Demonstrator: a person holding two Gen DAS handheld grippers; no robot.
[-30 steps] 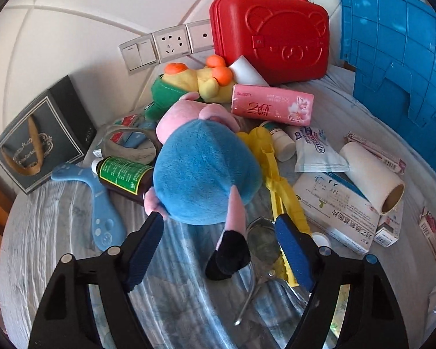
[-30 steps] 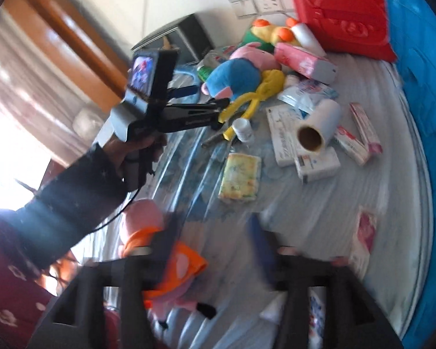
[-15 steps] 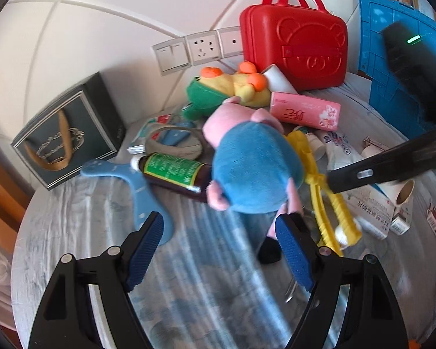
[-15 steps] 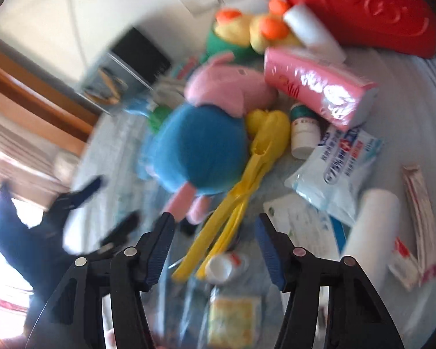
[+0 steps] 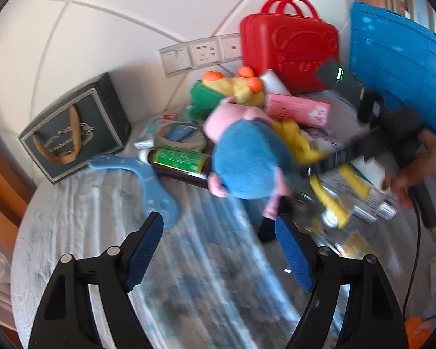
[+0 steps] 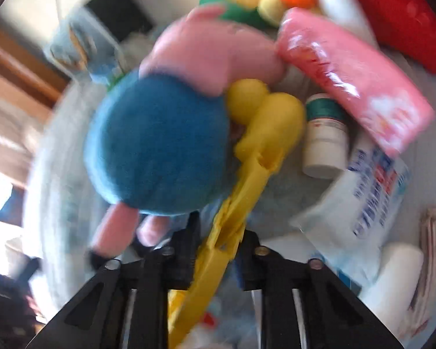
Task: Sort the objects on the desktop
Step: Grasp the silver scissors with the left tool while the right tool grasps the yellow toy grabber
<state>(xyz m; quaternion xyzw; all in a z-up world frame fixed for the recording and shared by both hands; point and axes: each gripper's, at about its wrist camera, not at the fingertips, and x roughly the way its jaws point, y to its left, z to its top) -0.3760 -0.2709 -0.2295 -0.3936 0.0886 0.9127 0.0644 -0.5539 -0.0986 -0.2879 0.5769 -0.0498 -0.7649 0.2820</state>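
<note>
A pink and blue pig plush (image 5: 247,157) lies in the middle of a cluttered table. A long yellow plastic clamp toy (image 6: 247,180) lies beside it on its right. My right gripper (image 6: 218,244) is shut on the yellow toy's handle, with one finger on each side of it. In the left wrist view the right gripper's body (image 5: 363,145) reaches in from the right over the yellow toy (image 5: 299,145). My left gripper (image 5: 218,247) is open and empty, in front of the plush above the tablecloth.
A red bear case (image 5: 287,49) and a blue crate (image 5: 401,67) stand at the back right. A green-yellow plush (image 5: 226,93), a pink tissue pack (image 6: 351,81), a white pill bottle (image 6: 325,136), a brown syrup bottle (image 5: 180,163), a blue handle (image 5: 148,180) and a dark gift bag (image 5: 72,133) lie around.
My right gripper swung in from the table's front to the yellow toy and closed on its handle. My left gripper pulled back from the plush and stayed open.
</note>
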